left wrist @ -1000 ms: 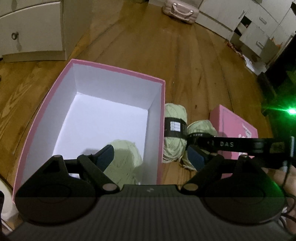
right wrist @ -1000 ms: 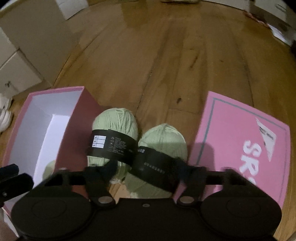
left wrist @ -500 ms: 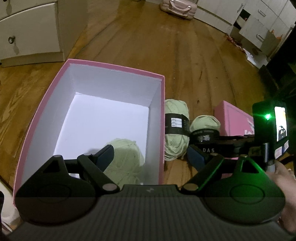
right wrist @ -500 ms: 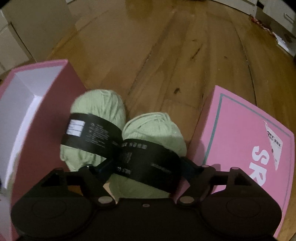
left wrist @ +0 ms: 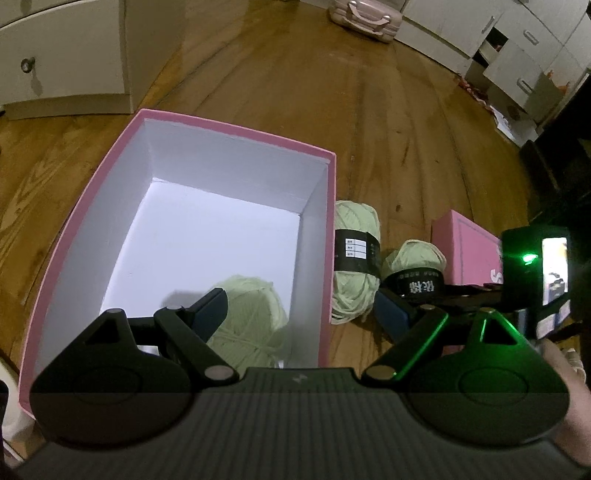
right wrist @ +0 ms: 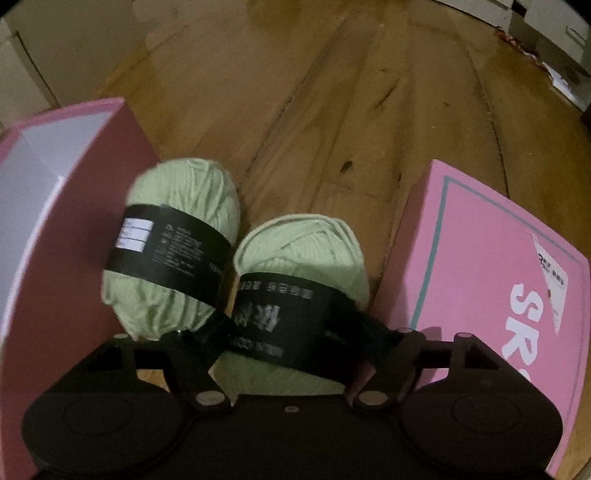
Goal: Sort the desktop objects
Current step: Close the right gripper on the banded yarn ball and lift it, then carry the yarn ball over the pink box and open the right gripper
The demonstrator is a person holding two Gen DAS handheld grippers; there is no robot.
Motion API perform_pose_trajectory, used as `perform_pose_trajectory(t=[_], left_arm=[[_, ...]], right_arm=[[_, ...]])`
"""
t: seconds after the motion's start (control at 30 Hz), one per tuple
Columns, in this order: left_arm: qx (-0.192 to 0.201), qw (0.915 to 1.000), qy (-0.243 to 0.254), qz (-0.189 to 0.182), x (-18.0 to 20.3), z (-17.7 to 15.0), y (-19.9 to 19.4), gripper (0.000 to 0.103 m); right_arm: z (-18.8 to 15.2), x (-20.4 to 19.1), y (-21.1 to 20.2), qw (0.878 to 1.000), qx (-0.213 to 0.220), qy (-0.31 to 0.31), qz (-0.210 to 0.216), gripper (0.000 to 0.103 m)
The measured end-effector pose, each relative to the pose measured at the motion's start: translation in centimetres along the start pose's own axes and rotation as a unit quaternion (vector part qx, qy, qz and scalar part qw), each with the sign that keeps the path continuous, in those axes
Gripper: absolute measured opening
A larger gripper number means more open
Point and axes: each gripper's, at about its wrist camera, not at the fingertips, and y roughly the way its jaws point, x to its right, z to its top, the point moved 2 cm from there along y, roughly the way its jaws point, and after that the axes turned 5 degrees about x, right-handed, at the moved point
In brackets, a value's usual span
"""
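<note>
An open pink box [left wrist: 236, 127] with a white inside sits on the wood floor; one pale green yarn ball [left wrist: 255, 325] lies in its near right corner. My left gripper [left wrist: 299, 317] is open and empty over the box's right wall. Two more green yarn balls with black bands lie right of the box. My right gripper [right wrist: 295, 332] is shut on the nearer ball [right wrist: 306, 258], which also shows in the left wrist view [left wrist: 415, 260]. The other ball [right wrist: 177, 236] lies beside the box wall [right wrist: 74, 221].
The pink box lid [right wrist: 498, 258] lies flat to the right of the yarn, also seen in the left wrist view [left wrist: 465, 247]. White cabinets [left wrist: 66, 55] stand at the back left, white drawers [left wrist: 517, 48] and a pink case [left wrist: 364, 16] at the back.
My right gripper has moved in and closed on the nearer yarn ball, tilting it up. My left gripper has drawn back a little above the box, still open.
</note>
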Motion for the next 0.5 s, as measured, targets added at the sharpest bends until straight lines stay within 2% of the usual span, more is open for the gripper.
perform_pose_trajectory(t=[0.1,0.17,0.23,0.33,0.4,0.5], left_arm=[[0.001,1.0,0.004,0.005,-0.3,0.1,0.0,0.087],[-0.004,0.9999,0.004,0.011,-0.5,0.1,0.0,0.087],[0.0,0.9999,0.004,0.013,-0.4,0.2,-0.2,0.087],[0.011,0.9999,0.002,-0.001,-0.4,0.6,-0.8,0.087],[0.017,0.9998,-0.004,-0.013,-0.7,1.0,-1.3,0.087],[0.027,0.9992,-0.02,-0.024,-2.0,1.9,-2.2,0.087]], right_arm=[[-0.1,-0.5,0.2,1.0,0.008,-0.015,-0.025,0.071],[-0.2,-0.2,-0.7,1.0,0.022,-0.001,-0.022,0.066],[-0.3,0.1,-1.8,0.999,0.038,0.016,-0.021,0.065],[-0.6,0.4,-3.8,0.996,0.066,0.023,-0.049,0.065],[-0.8,0.7,-5.4,0.995,0.087,0.042,-0.032,0.065],[-0.8,0.9,-8.0,0.99,0.116,0.075,0.026,0.065]])
